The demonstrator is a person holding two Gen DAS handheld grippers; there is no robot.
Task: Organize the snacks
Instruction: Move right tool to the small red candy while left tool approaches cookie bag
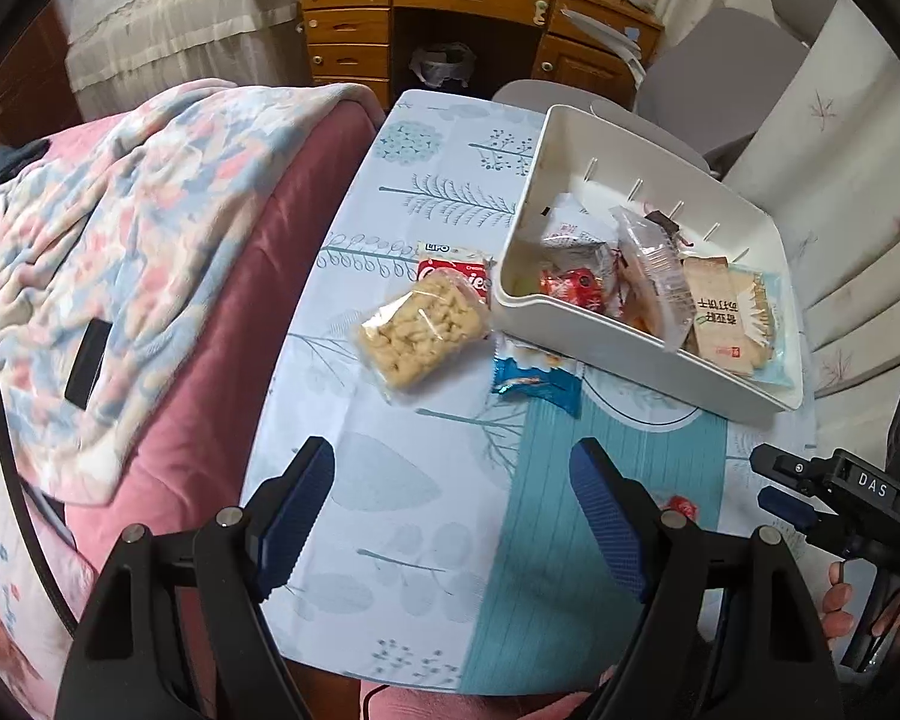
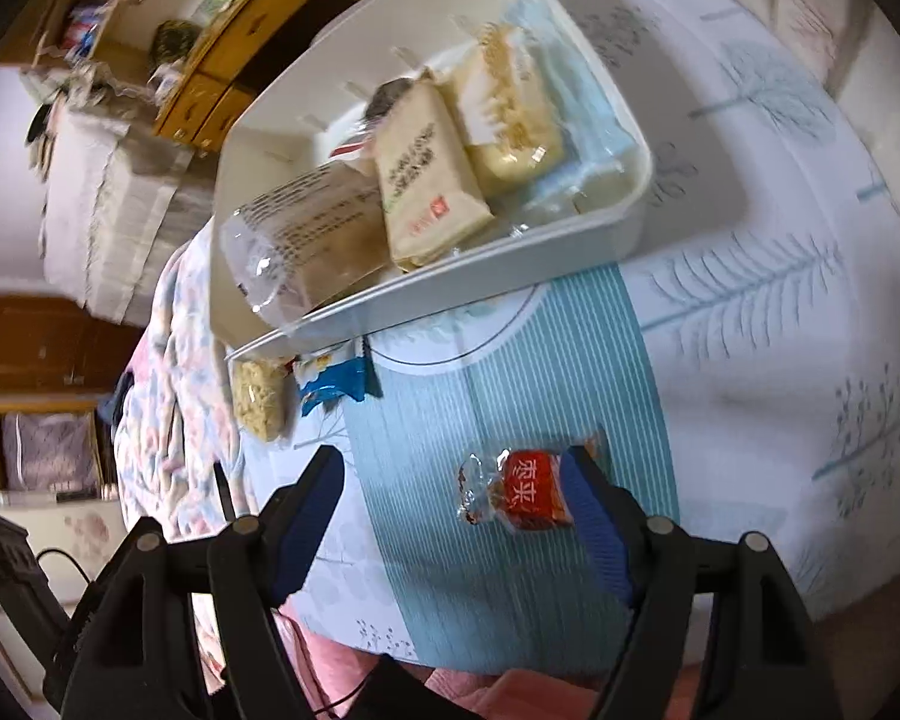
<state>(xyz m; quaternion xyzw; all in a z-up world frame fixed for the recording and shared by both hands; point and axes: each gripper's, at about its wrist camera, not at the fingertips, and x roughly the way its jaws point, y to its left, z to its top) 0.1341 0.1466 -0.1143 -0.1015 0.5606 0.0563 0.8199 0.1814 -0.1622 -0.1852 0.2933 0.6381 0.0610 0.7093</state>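
In the left wrist view, I am holding the left gripper (image 1: pixel 453 489) above the desk (image 1: pixel 390 480), its fingers standing wide apart and gripping nothing. The white bin (image 1: pixel 630 354) is sitting ahead, holding wrapped snacks, with the puffed-rice bar (image 1: pixel 423 327) and blue packet (image 1: pixel 534 384) lying just beside it.

In the right wrist view, the right gripper (image 2: pixel 453 495) is gaping too, the red snack packet (image 2: pixel 525 489) lying touching its right finger (image 2: pixel 594 519), not clamped.

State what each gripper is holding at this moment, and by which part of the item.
Nothing is held. The left gripper is open over bare tablecloth. The right gripper is open too, with the small red snack packet lying on the table between its fingers, not yet gripped.
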